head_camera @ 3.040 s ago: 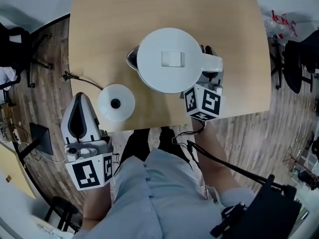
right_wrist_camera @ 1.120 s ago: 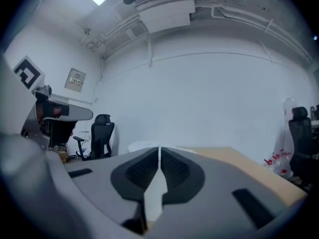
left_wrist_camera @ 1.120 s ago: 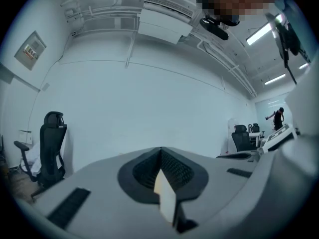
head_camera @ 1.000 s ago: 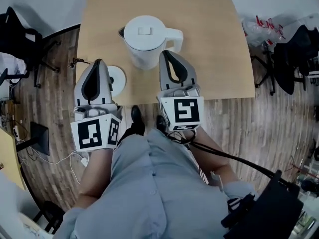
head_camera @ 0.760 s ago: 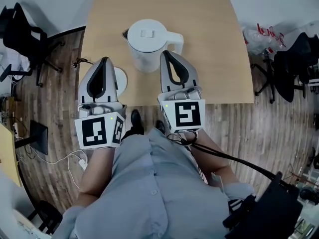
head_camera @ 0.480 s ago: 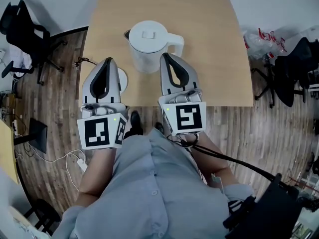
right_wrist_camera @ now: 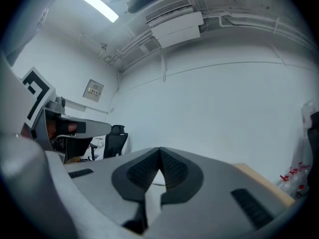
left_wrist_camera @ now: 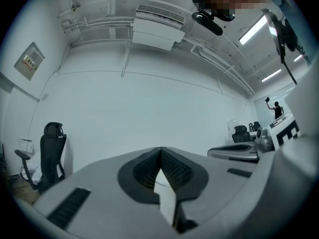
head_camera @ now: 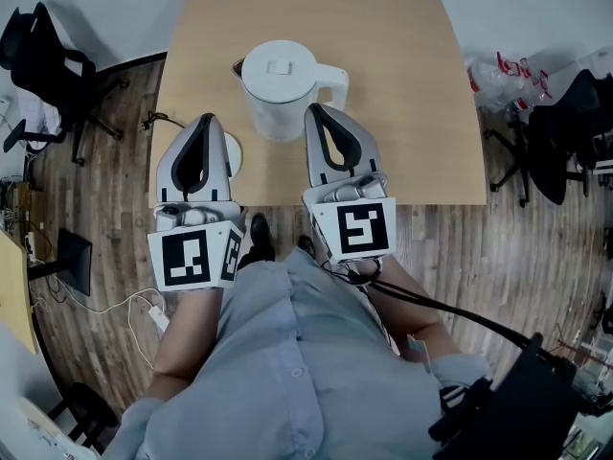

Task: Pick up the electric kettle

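Compared with the earliest frame, the electric kettle is no longer raised at the right gripper. It now stands upright on the tabletop, and both grippers are drawn back over the near edge.

Head view: the kettle is set near the middle of the tabletop, off its base, which lies nearer the person and is partly covered by the left gripper. The kettle handle projects toward the person's right. It lies just beyond the tip of the right gripper, slightly ahead of it. The left gripper points past the kettle's left side. The right gripper is therefore judged the nearer one for a grasp at the handle.

Left gripper view: the jaws are seen pressed together with nothing between them. Only the wall and an office chair are shown; the kettle is out of frame.

Right gripper view: the jaws are likewise closed and empty. A strip of tabletop is visible at lower right, and the kettle is not shown. The jaws would have to be opened before any approach.
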